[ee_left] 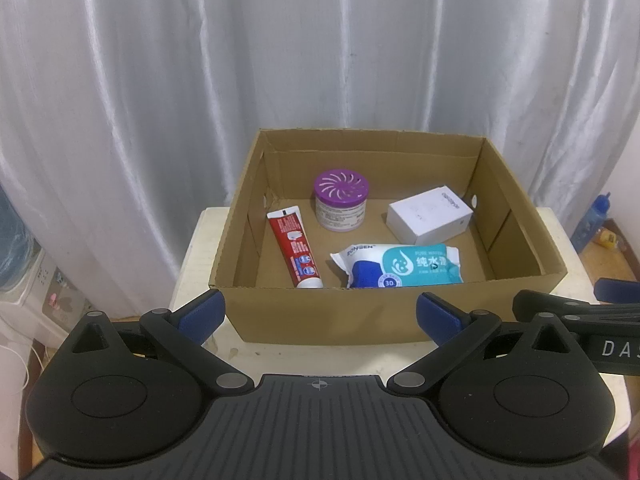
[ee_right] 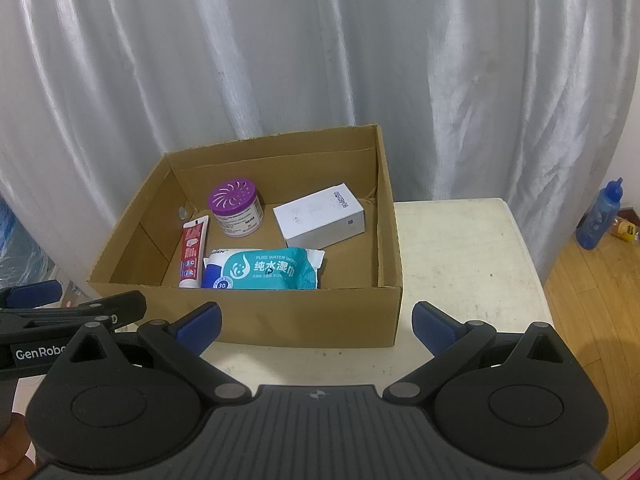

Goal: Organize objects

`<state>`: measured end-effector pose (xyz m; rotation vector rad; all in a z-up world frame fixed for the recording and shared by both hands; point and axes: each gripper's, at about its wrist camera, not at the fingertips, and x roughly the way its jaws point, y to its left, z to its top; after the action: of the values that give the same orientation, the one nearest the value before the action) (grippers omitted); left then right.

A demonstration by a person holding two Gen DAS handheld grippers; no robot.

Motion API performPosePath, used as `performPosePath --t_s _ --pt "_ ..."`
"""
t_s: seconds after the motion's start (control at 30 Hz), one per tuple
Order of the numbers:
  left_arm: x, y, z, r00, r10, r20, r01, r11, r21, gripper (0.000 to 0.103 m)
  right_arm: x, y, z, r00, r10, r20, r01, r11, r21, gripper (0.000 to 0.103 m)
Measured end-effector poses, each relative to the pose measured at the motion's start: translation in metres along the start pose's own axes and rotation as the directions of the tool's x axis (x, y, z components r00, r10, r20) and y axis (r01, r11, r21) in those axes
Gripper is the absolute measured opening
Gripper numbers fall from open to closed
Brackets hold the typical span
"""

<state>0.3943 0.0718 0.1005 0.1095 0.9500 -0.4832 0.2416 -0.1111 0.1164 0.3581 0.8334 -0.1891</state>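
Observation:
An open cardboard box [ee_left: 320,312] [ee_right: 280,312] stands on a white table [ee_left: 200,240] [ee_right: 460,248]. Inside lie a red toothpaste tube [ee_left: 295,251] [ee_right: 193,252], a purple-lidded round jar [ee_left: 340,200] [ee_right: 237,208], a white carton [ee_left: 430,220] [ee_right: 320,216] and a teal wet-wipes pack [ee_left: 404,266] [ee_right: 264,268]. My left gripper [ee_left: 320,314] is open and empty, just before the box's near wall. My right gripper [ee_right: 316,320] is open and empty, before the box's near right corner. Each gripper shows at the edge of the other's view.
A grey curtain [ee_left: 280,60] hangs behind the table. A blue bottle [ee_right: 600,216] [ee_left: 592,224] stands on the wooden floor at the right. Bare table top [ee_right: 460,280] lies right of the box. Clutter [ee_left: 24,272] sits at the far left.

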Motion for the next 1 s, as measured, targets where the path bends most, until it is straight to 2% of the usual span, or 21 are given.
performPosePath --t_s 1.0 --pt "-0.0005 -0.0002 -0.0005 1.0 0.002 0.001 -0.002 1.0 0.001 0.102 -0.0021 -0.001 -0.0012 1.0 0.001 -0.001 -0.001 1.0 0.005 0.103"
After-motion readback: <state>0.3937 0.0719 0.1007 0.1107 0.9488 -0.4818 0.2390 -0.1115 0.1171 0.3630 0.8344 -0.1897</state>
